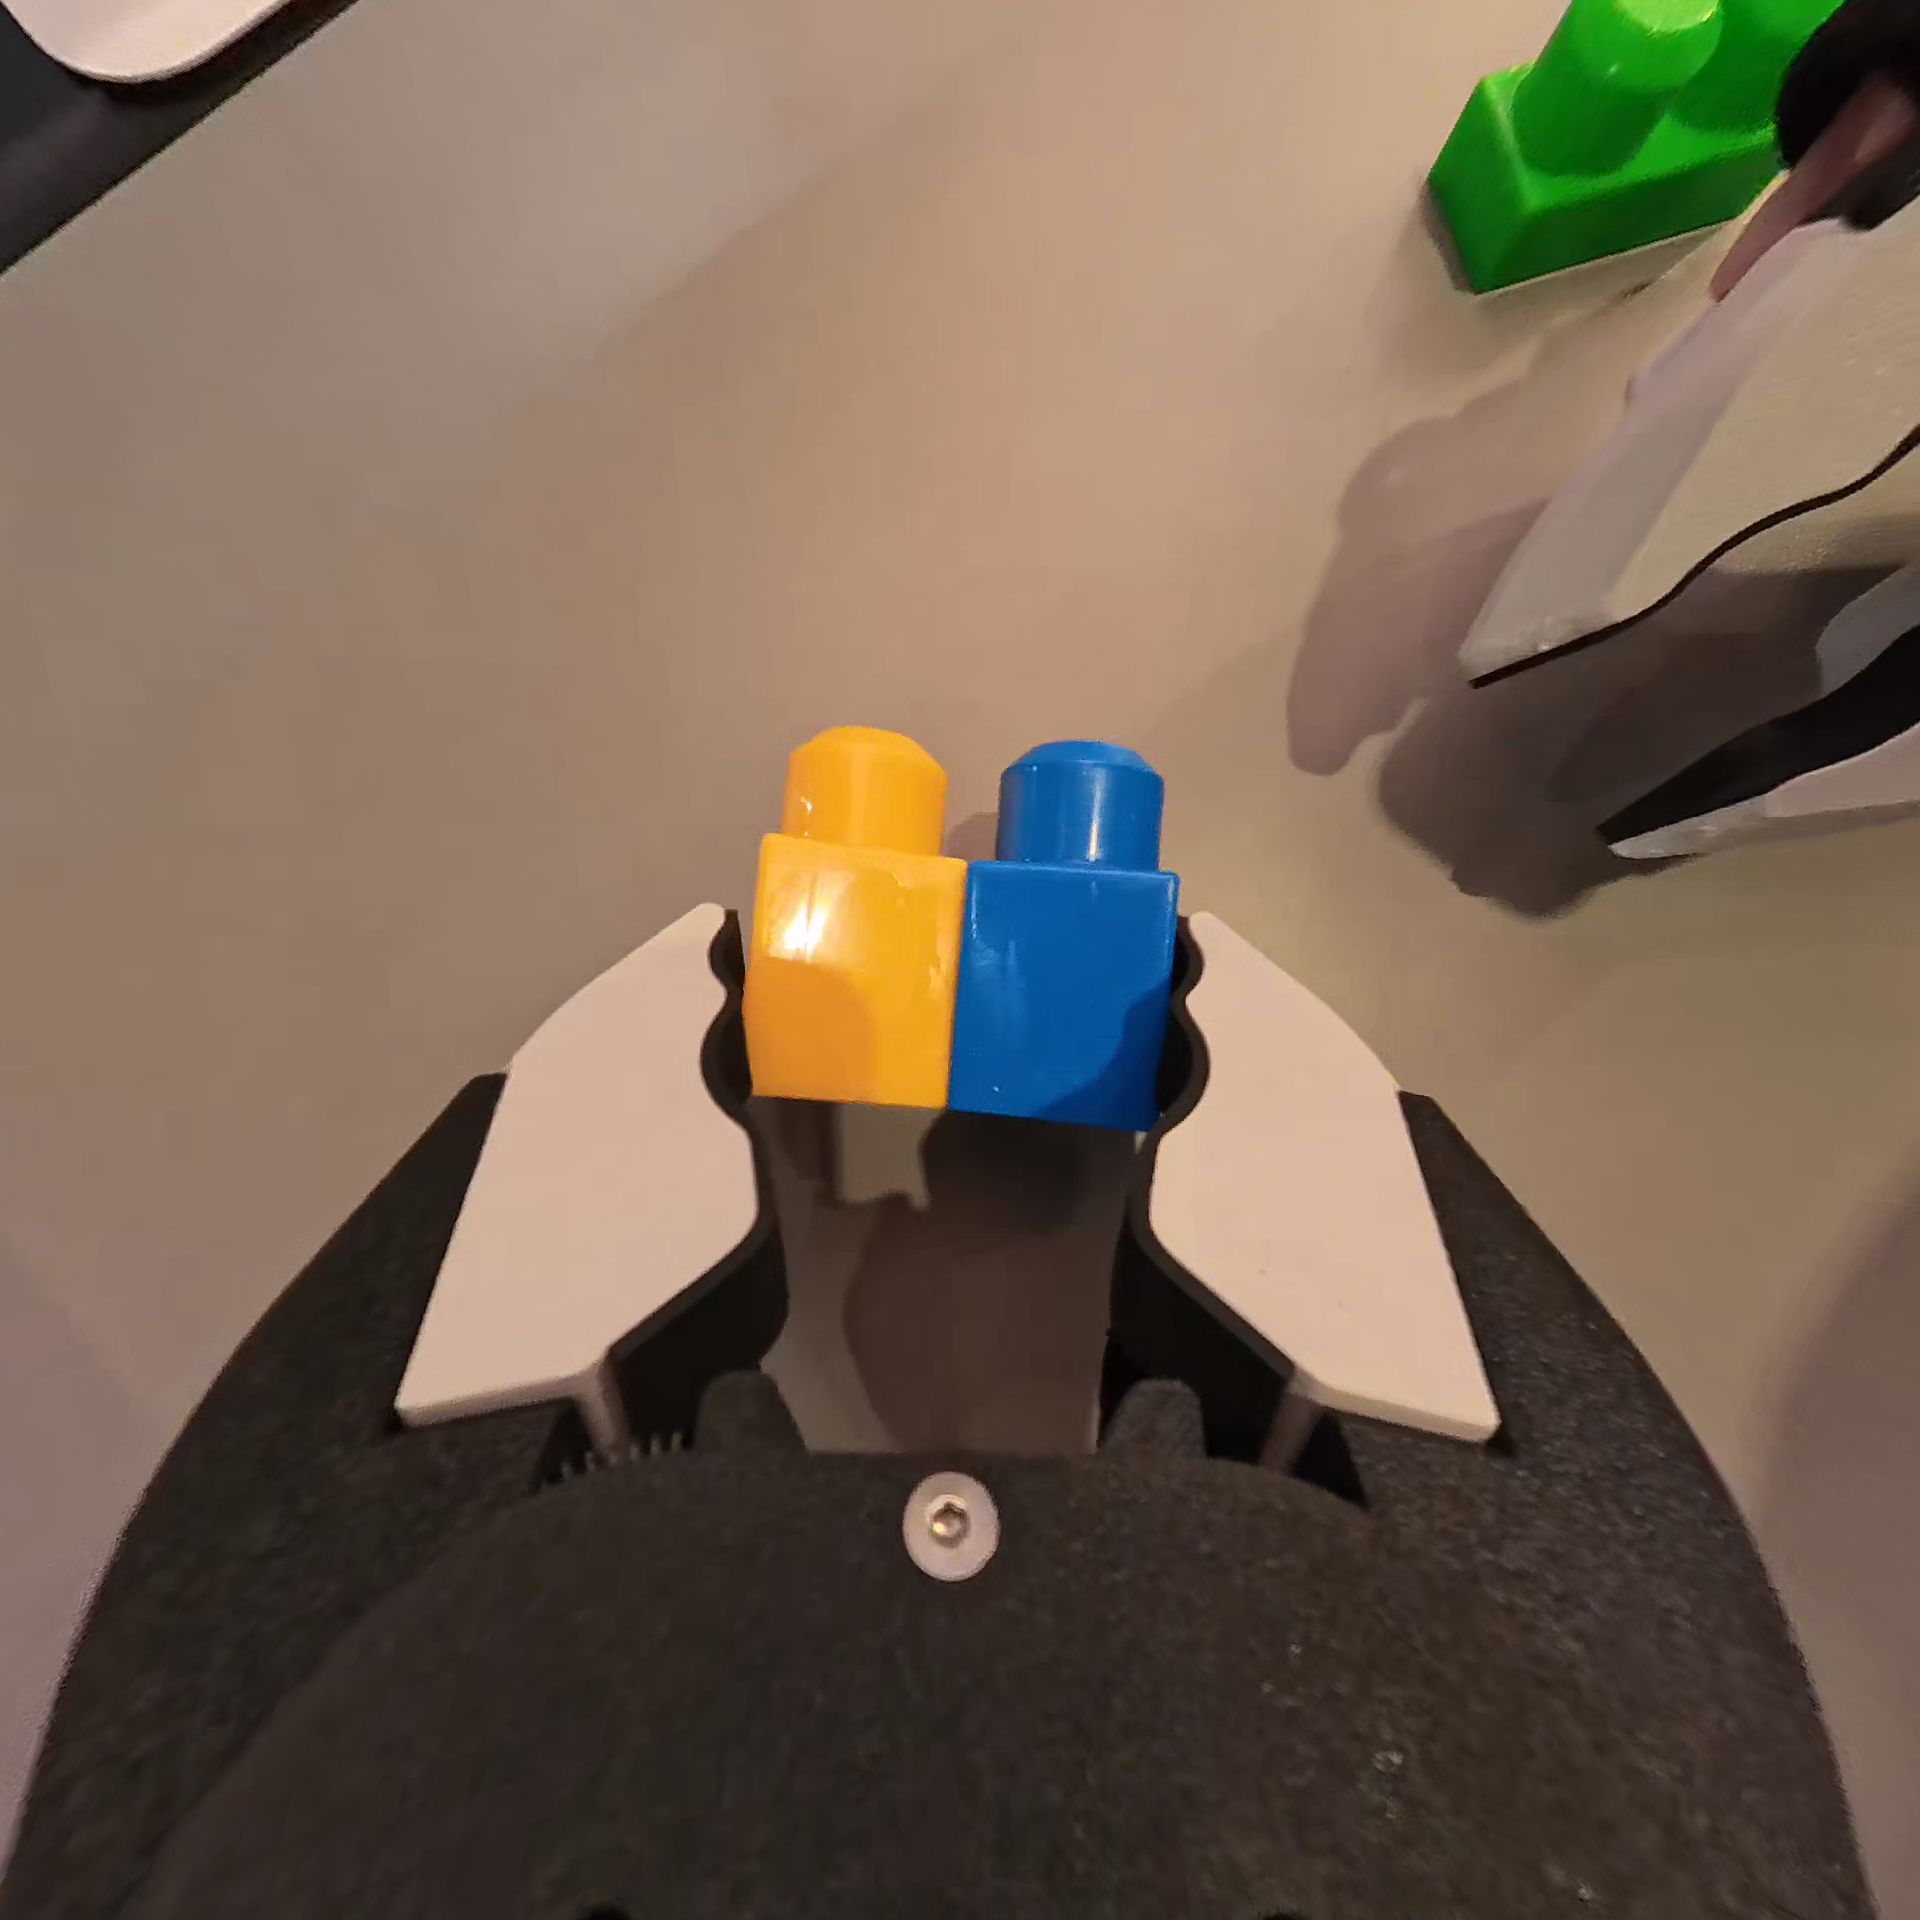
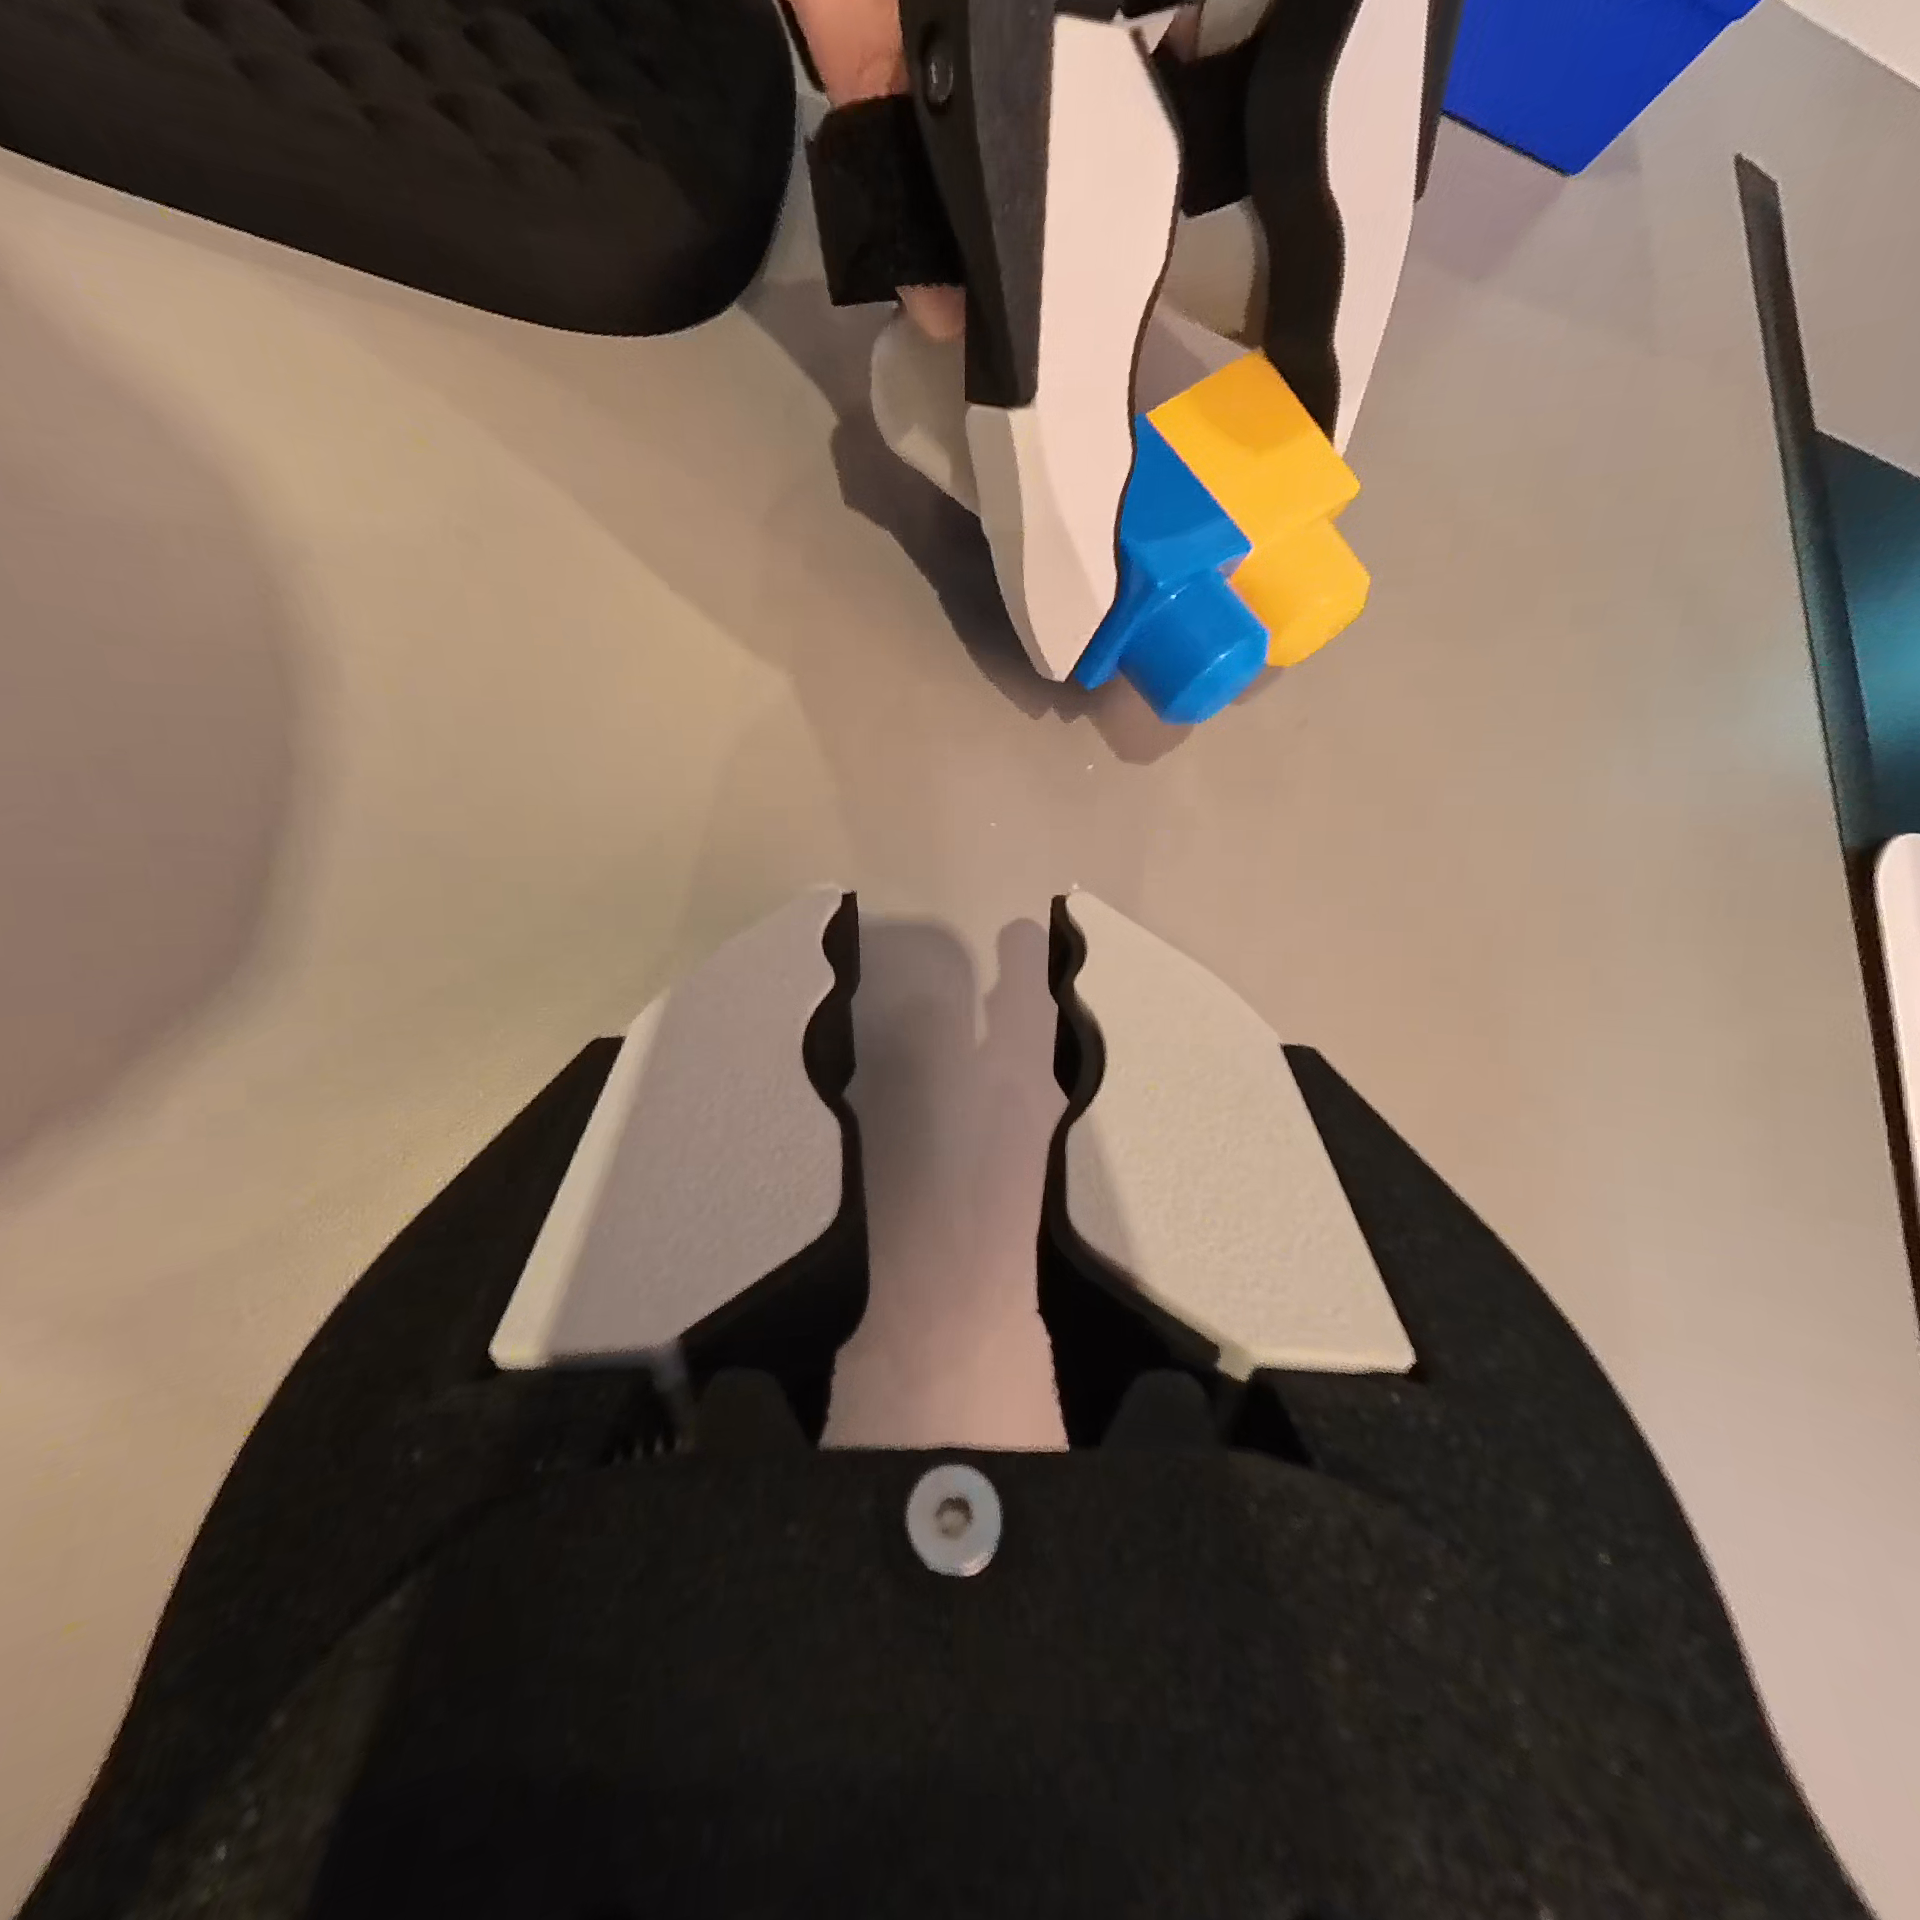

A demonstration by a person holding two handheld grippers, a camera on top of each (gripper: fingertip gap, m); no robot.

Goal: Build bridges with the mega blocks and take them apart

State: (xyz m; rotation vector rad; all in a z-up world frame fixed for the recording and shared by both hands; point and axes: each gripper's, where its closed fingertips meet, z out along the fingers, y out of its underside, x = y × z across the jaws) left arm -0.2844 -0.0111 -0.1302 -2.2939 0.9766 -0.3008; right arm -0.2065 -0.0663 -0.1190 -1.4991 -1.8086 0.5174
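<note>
My left gripper is shut on two single-stud blocks side by side, a yellow block on the left and a blue block on the right, studs pointing forward. The right wrist view shows the same pair, yellow block and blue block, held in the left gripper just above the table. My right gripper is open and empty over bare table, short of the pair. A green block lies at the far right, next to the right gripper.
A dark cushioned chair is at the upper left of the right wrist view. A blue box sits at the top right. A dark strip and a white thing's edge run along the right. A white object lies at the left wrist view's top left. My left gripper is the nearer one to the white object: about 25 cm, against 35 cm.
</note>
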